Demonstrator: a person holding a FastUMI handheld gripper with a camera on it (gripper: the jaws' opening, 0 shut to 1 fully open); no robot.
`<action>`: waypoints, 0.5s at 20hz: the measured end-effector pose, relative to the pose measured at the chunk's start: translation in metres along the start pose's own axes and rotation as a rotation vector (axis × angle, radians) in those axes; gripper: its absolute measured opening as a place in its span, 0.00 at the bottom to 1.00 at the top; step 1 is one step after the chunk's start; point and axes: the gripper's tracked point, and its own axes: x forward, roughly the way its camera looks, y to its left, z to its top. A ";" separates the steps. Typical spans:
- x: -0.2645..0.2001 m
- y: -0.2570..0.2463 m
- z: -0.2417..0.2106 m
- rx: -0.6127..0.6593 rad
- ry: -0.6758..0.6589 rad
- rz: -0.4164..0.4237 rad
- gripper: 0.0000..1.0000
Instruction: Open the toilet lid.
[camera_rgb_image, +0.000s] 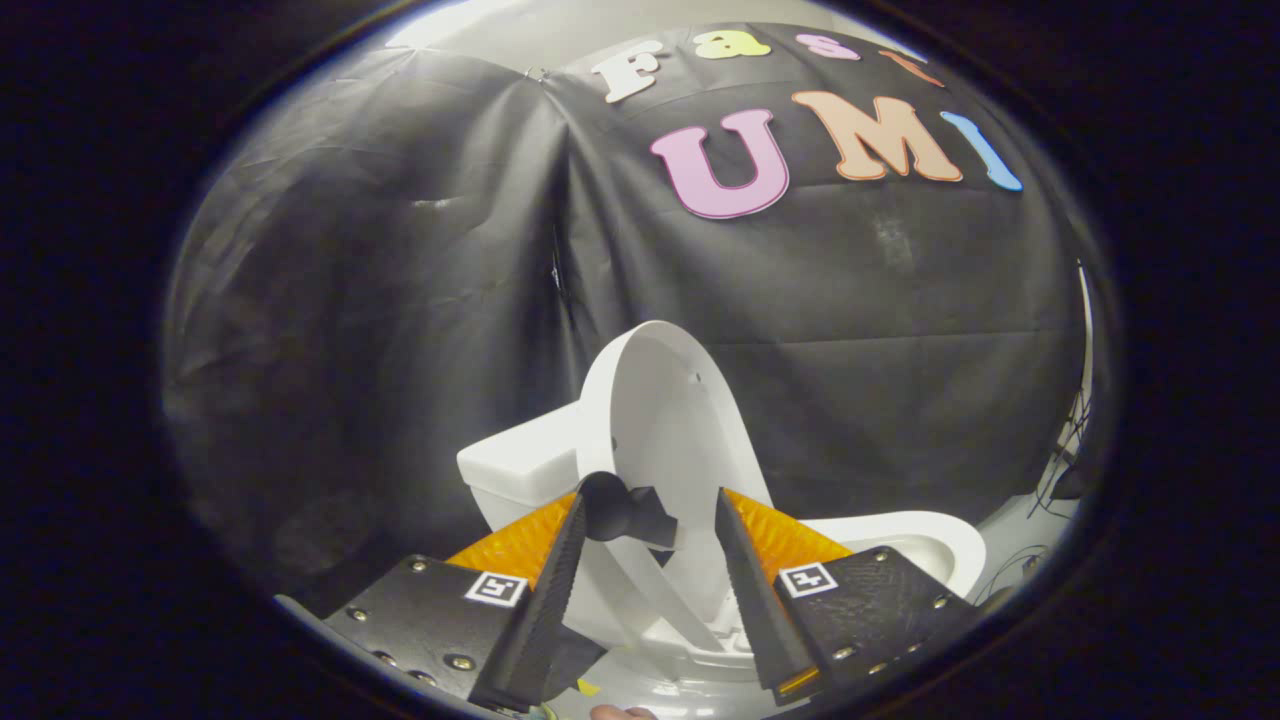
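The white toilet lid (665, 410) stands raised, nearly upright, leaning back toward the white tank (515, 462). A black knob handle (622, 512) is fixed to the lid's near edge. It sits between my fingers, against the inner face of the left finger (560, 570), with a clear gap to the right finger (745, 570). My gripper (649, 497) is open and does not clamp the handle. Below and to the right, beyond the right finger, the seat and bowl rim (925, 545) lie uncovered.
Black cloth walls close in behind and to the left of the toilet. Dark cables (1062, 470) hang near the floor at the far right. A fingertip of the person's hand (622, 712) peeks in under the fingers.
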 end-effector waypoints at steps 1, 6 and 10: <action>-0.003 -0.004 0.002 0.003 -0.004 -0.002 0.77; -0.017 -0.021 0.012 -0.027 -0.018 -0.028 0.98; -0.024 -0.038 0.017 -0.052 -0.027 -0.065 0.98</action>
